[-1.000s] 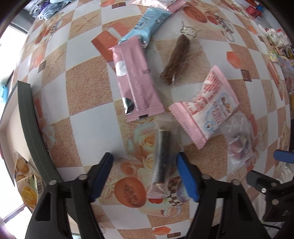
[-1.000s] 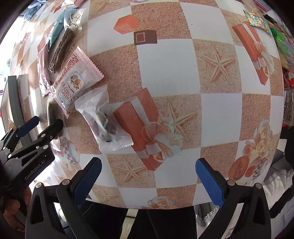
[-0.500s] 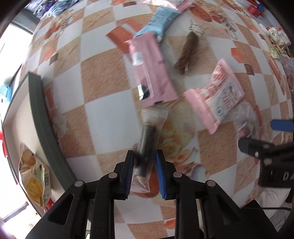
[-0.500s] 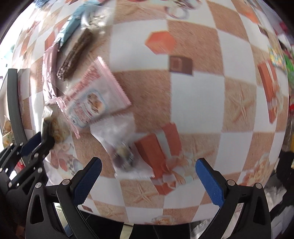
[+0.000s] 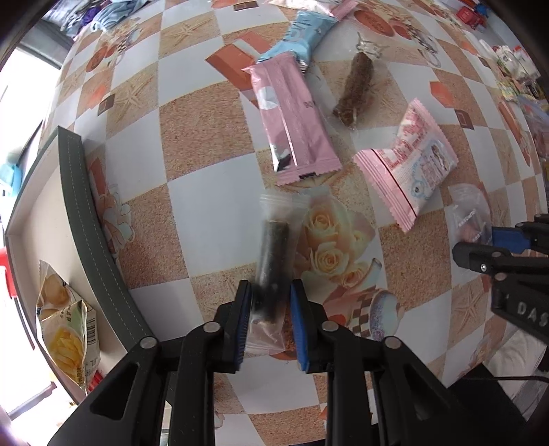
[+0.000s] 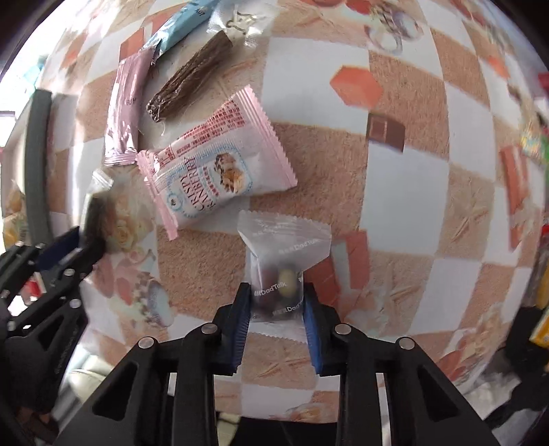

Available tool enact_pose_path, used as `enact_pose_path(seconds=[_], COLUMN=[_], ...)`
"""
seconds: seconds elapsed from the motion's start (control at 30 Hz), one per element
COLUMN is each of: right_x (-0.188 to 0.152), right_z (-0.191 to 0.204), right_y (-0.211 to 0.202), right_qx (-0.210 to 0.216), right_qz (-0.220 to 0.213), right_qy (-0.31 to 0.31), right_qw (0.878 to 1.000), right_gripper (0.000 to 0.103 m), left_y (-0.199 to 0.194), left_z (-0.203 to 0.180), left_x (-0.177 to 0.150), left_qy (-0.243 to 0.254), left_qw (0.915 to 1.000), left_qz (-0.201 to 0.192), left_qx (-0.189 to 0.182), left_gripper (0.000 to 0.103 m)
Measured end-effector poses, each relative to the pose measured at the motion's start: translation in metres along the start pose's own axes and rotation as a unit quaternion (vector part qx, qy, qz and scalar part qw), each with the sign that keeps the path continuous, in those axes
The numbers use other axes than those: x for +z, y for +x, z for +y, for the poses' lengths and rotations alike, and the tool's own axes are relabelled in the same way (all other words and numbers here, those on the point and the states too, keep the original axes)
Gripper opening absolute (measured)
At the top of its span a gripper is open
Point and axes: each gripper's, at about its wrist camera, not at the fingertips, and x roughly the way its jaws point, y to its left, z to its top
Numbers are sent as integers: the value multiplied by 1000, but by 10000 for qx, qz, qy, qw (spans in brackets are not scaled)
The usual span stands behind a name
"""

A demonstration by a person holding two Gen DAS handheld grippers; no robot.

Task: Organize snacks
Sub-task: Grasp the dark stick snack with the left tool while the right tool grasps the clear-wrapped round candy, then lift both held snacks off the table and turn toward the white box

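Note:
A dark snack stick in a clear wrapper lies on the checked tablecloth. My left gripper is closing, its blue pads pressing the stick's near end. My right gripper is also closing, and its pads squeeze a clear packet of small sweets. In the right wrist view the left gripper shows at the left edge with the dark stick in it. A pink cranberry packet lies between the two grippers. At the left stands a grey-rimmed box with a yellow chips bag inside.
Beyond the grippers lie a long pink packet, a light blue packet and a brown bar in clear wrap. More colourful packets crowd the table's far right edge.
Both grippers went from open to closed: the left on the dark stick half a second ago, the right just now on the clear sweets packet after sliding left over it.

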Motion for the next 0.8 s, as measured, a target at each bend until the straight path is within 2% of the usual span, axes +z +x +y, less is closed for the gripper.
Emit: enact_pose_path(seconds=[0.23, 0.33, 0.47, 0.8], right_x=[-6, 5, 6, 19], right_z=[-18, -25, -33, -21], right_y=[-1, -7, -18, -51], right_qx=[361, 418, 395, 331], right_qz=[242, 279, 167, -48], right_qy=[483, 631, 603, 368], right_qw=[9979, 9967, 9973, 9988], right_gripper=[31, 31, 31, 31], left_y=[1, -2, -11, -38], left_z=[5, 8, 12, 21], left_x=[-18, -26, -31, -35], left_qy=[-5, -9, 32, 84], left_qw=[9999, 9998, 9997, 9988], left_qz=[76, 75, -18, -396], left_qx=[-142, -205, -260, -269], left_gripper=[21, 21, 21, 21])
